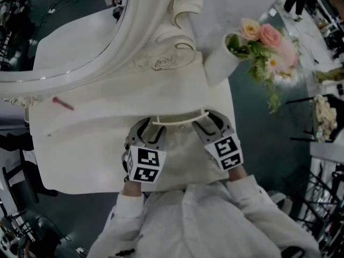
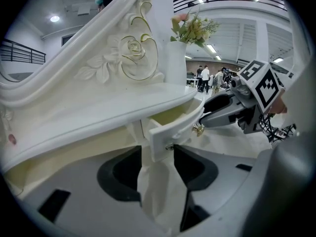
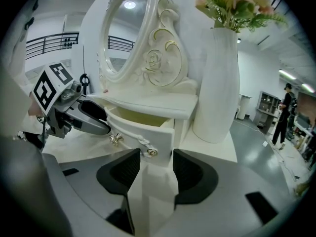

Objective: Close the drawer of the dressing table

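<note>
The white dressing table (image 1: 107,144) has its curved-front drawer (image 1: 180,118) standing partly pulled out under the tabletop. My left gripper (image 1: 146,135) is at the drawer's left end and my right gripper (image 1: 207,127) at its right end. In the left gripper view the drawer front's corner (image 2: 160,138) sits between the open jaws of the left gripper (image 2: 157,154), with a brass knob (image 2: 198,129) beyond. In the right gripper view the right gripper (image 3: 157,157) is open around the other corner of the drawer (image 3: 160,132), next to a knob (image 3: 151,152).
A white vase (image 1: 220,63) of pink flowers stands on the table's back right. The ornate oval mirror (image 1: 70,31) rises at the back left. A small pink object (image 1: 63,104) lies on the tabletop at left. Chairs and stands (image 1: 322,122) surround the table.
</note>
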Demonstrator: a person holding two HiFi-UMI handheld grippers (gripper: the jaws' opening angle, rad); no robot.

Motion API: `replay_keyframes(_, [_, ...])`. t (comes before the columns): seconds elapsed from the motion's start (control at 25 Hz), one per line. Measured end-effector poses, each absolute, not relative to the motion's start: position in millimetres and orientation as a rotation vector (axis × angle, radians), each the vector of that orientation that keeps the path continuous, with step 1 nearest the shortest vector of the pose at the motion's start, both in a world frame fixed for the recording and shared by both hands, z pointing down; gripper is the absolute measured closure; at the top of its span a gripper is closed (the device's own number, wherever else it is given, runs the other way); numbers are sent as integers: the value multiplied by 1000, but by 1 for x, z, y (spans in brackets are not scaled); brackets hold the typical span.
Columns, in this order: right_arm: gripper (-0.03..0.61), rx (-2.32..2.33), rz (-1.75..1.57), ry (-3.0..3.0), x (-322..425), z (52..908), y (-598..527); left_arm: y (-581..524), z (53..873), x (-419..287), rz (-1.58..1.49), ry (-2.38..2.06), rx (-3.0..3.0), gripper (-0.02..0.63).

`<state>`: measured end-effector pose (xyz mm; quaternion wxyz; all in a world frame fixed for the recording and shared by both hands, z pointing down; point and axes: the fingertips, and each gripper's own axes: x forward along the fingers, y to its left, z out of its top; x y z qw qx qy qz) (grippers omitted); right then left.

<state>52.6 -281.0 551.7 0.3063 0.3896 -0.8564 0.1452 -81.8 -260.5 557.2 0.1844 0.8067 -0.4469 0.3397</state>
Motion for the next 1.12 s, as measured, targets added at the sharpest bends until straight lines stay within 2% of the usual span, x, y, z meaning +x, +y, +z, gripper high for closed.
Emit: replay_keyframes(1.12, [387,1112,424,-2252,59,560,-300,-281,555,-89,893,-1357,2204,411])
